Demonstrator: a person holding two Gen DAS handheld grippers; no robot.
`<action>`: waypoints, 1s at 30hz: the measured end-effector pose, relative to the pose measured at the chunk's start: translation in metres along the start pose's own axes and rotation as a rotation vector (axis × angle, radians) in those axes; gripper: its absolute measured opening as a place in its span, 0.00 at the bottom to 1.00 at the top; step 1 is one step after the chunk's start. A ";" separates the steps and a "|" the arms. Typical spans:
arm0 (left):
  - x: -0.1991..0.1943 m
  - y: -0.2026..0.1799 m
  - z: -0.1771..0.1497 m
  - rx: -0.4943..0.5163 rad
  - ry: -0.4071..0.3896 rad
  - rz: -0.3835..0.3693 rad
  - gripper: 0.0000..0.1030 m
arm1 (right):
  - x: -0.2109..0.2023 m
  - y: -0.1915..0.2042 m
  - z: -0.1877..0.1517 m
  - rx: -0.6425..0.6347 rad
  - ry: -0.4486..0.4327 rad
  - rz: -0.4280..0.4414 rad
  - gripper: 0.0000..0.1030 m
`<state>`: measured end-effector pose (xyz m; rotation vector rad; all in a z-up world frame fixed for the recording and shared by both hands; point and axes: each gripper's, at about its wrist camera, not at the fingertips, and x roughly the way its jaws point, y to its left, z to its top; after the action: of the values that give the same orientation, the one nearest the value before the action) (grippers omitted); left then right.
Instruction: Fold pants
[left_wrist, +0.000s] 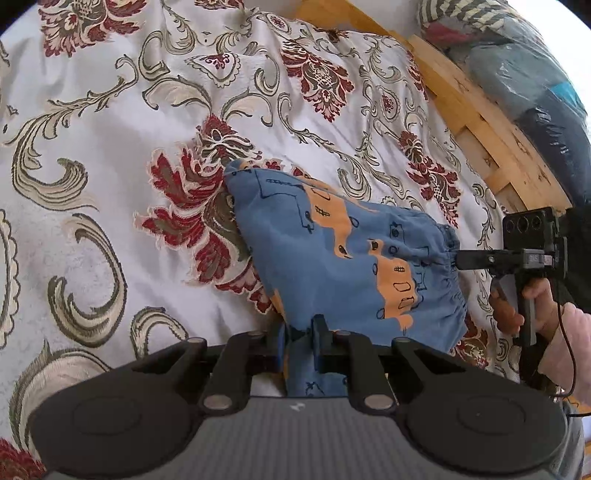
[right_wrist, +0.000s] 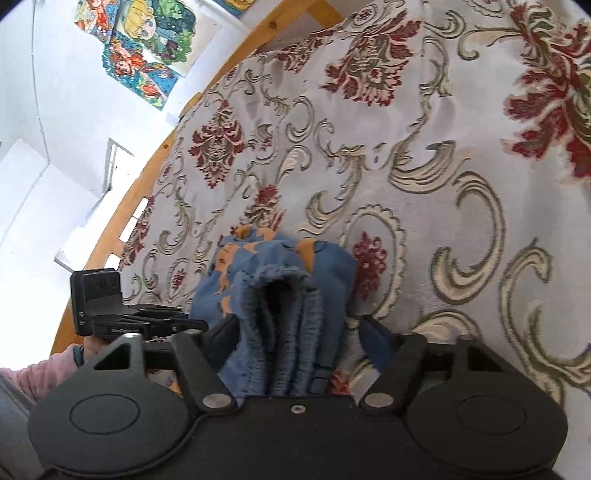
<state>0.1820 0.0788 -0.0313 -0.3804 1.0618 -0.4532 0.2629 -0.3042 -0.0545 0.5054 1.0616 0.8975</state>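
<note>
Small blue pants (left_wrist: 332, 251) with orange patches lie bunched and partly lifted over the floral bedspread (left_wrist: 110, 147). My left gripper (left_wrist: 299, 336) is shut on a fold of the pants at the near edge. In the left wrist view the right gripper (left_wrist: 461, 258) pinches the elastic waistband from the right. In the right wrist view the right gripper (right_wrist: 295, 350) holds the gathered waistband of the pants (right_wrist: 280, 295) between its fingers, and the left gripper (right_wrist: 192, 325) meets the fabric from the left.
The wooden bed frame (left_wrist: 480, 122) runs along the bedspread's far right edge, with plastic-wrapped bundles (left_wrist: 535, 85) beyond it. In the right wrist view the frame (right_wrist: 122, 221) curves on the left, with a white wall and cartoon posters (right_wrist: 144, 44) behind.
</note>
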 end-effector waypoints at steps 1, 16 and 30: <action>0.000 0.000 0.000 -0.002 -0.001 -0.001 0.15 | 0.000 0.001 -0.001 -0.002 -0.006 -0.011 0.60; 0.001 -0.027 0.002 0.075 0.020 0.126 0.15 | 0.001 0.041 -0.021 -0.057 -0.097 -0.156 0.21; 0.000 -0.040 0.005 0.125 0.040 0.201 0.21 | 0.006 0.036 -0.021 -0.047 -0.069 -0.194 0.33</action>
<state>0.1791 0.0455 -0.0089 -0.1526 1.0919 -0.3460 0.2312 -0.2801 -0.0403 0.3845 1.0062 0.7274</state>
